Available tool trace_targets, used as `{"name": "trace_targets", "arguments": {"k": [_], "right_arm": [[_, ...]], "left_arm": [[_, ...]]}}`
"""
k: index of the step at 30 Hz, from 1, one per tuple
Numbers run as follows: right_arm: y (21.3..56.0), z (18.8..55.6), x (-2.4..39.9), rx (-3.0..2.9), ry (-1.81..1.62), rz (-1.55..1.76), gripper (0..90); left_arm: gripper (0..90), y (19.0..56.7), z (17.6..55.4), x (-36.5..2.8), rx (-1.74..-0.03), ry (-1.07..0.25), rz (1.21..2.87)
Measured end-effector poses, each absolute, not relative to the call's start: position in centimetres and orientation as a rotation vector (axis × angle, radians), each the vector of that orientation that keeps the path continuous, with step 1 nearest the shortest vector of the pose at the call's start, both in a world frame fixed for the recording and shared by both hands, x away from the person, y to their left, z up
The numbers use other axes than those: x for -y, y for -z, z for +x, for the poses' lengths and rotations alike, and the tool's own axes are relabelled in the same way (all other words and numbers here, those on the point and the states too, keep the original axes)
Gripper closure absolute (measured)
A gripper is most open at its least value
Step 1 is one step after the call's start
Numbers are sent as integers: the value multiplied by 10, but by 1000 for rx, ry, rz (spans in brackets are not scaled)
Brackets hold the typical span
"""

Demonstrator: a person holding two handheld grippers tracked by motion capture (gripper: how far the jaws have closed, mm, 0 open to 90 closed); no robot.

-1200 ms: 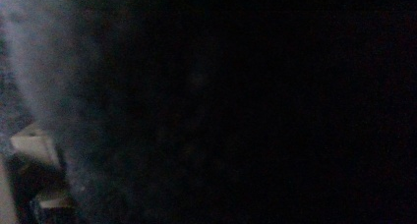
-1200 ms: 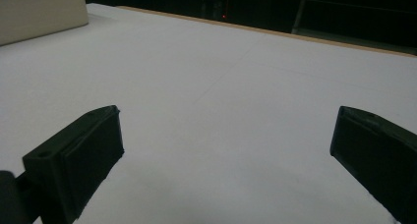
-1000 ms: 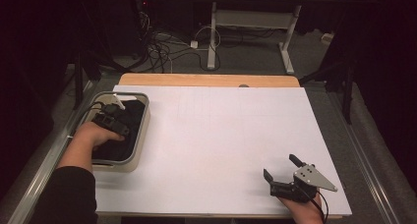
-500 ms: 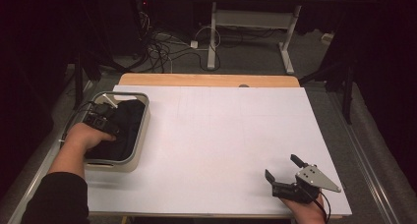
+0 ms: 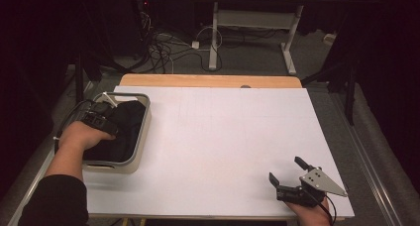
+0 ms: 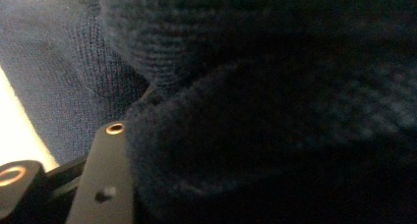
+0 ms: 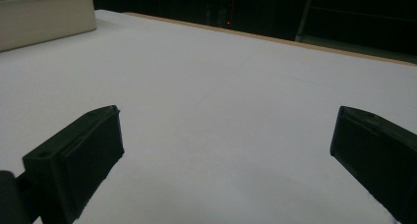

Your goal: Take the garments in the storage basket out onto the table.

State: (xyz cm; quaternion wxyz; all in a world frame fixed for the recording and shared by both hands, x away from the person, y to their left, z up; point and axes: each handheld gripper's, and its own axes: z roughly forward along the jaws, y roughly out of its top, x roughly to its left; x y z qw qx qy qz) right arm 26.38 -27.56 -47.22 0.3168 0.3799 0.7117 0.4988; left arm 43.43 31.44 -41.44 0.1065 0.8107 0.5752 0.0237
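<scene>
A dark blue knitted cloth (image 5: 128,123) lies bunched in a pale rectangular bin (image 5: 143,137) at the table's left edge. My left gripper (image 5: 106,119) reaches into the bin, and its jaws have just been closing on a fold of the cloth. In the left gripper view the knit (image 6: 255,135) bulges right against one black finger (image 6: 105,180); the other finger is hidden behind it. My right gripper (image 5: 286,169) rests at the front right of the white tabletop (image 5: 228,137). Its jaws stand wide apart (image 7: 228,116) with nothing between them.
The bin's tan wall (image 7: 44,17) shows at the far left in the right gripper view. A wooden strip (image 5: 208,81) runs along the table's back edge. Cables and desk legs (image 5: 213,42) lie on the floor beyond it.
The left gripper has closed on the cloth in the bin, and the hand has risen slightly and drawn a little to the left. The right gripper has stayed put.
</scene>
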Motion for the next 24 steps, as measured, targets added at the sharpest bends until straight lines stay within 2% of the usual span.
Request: {"name": "trace_targets", "arguments": {"k": [13,24], "right_arm": [[473,257,278,-1872,-1308,1012,0],[467,258,277,-1847,-1307,1002,0]], "left_arm": [[472,407,442,-313,-1697,-11,2444],[481,407,442,-313,-1668,-17,2464]]}}
